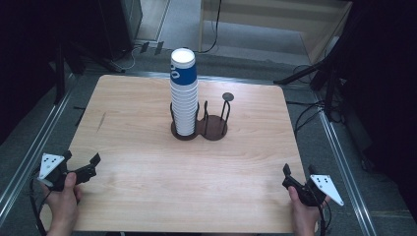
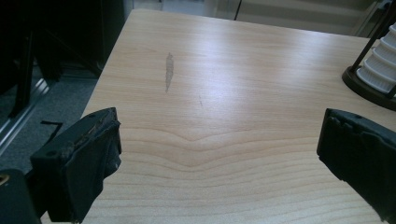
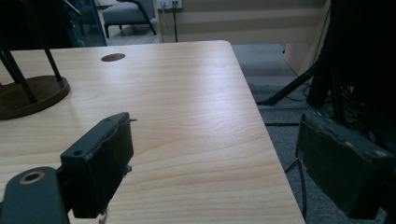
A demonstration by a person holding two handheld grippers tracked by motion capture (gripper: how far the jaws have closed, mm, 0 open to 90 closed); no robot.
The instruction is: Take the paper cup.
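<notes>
A tall stack of white paper cups, the top one banded in blue, stands in the left ring of a dark two-ring holder at the middle of the wooden table. The holder's right ring is empty. My left gripper is held by a hand at the near left corner, open, with bare wood between its jaws. The cup stack appears at the right edge of the left gripper view. My right gripper rests at the near right corner, open and holding nothing. The holder's base lies far off to its left.
A round cable hole sits in the table behind the holder. A grey scuff mark marks the wood at the left. Metal rails run along both sides on the floor, with dark stand legs and cables at the back right.
</notes>
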